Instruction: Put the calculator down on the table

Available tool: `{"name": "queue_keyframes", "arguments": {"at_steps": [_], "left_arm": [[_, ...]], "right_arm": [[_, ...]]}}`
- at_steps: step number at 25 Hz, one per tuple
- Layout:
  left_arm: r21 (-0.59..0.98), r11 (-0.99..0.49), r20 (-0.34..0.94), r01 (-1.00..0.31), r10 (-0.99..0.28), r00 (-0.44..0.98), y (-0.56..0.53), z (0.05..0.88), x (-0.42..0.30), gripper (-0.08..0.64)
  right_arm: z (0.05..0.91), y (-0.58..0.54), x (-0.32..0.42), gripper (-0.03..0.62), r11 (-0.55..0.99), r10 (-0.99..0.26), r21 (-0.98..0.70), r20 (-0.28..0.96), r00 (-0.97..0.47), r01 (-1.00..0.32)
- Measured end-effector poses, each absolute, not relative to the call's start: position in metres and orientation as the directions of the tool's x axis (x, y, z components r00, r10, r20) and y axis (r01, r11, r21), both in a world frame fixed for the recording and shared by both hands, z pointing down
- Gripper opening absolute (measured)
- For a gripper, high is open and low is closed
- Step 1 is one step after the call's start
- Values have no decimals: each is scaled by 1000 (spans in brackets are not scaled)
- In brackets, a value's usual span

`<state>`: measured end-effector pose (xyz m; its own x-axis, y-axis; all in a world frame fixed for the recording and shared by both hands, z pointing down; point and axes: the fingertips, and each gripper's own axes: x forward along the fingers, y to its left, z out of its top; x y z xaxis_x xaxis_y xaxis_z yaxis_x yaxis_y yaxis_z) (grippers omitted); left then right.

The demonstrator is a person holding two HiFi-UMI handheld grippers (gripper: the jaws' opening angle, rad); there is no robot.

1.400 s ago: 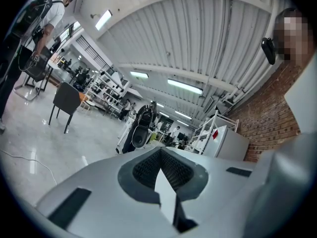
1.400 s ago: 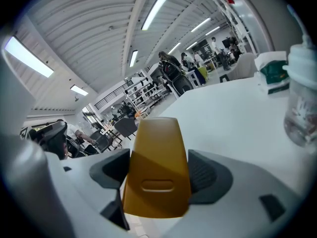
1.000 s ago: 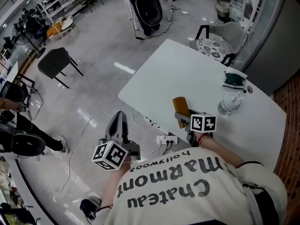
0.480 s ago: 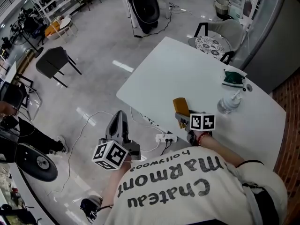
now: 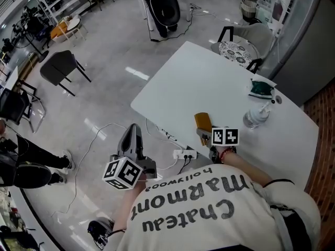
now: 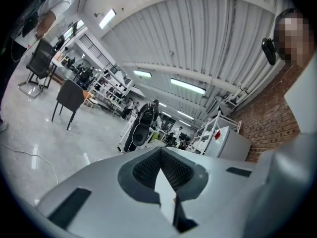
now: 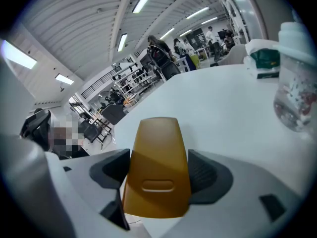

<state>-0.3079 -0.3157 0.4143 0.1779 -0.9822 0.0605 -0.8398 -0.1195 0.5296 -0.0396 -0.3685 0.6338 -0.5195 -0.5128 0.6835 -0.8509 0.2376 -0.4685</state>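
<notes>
Head view: right gripper (image 5: 205, 134) holds the mustard-yellow plastic calculator (image 5: 202, 121) over the near edge of the white rectangular table (image 5: 209, 82). Left gripper (image 5: 134, 132) hangs off the table, above the glossy grey floor (image 5: 104, 46), idle. A clear plastic bottle (image 5: 256, 115) stands to the right of the calculator, apart from it.

Left gripper view: my jaws are together with nothing in them. Big open workshop behind, with shelving and a black chair (image 6: 69, 95).

Right gripper view: jaws clamped on the calculator's two sides, plain back face toward the camera. Bare tabletop ahead, bottle at far right. Can't tell if the calculator touches the top.

My read: placing step, not released. Next: lower it flat, further in from the edge, spread the jaws, back out straight.
</notes>
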Motion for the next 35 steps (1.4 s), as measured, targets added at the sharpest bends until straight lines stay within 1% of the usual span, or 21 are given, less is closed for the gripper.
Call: {"name": "queue_keyframes", "arguments": {"at_steps": [12,35], "left_arm": [[533,-111,72,-839,-982,176,-313,416,-315,0],[560,-94,90,-823,-981,173,-300,433,-319,0]], "right_arm": [[645,-362,-41,375,222,-489,-448,717,-497,-866],[651,-357,-46,376,309,-482,-305,766,-425,-901]]}}
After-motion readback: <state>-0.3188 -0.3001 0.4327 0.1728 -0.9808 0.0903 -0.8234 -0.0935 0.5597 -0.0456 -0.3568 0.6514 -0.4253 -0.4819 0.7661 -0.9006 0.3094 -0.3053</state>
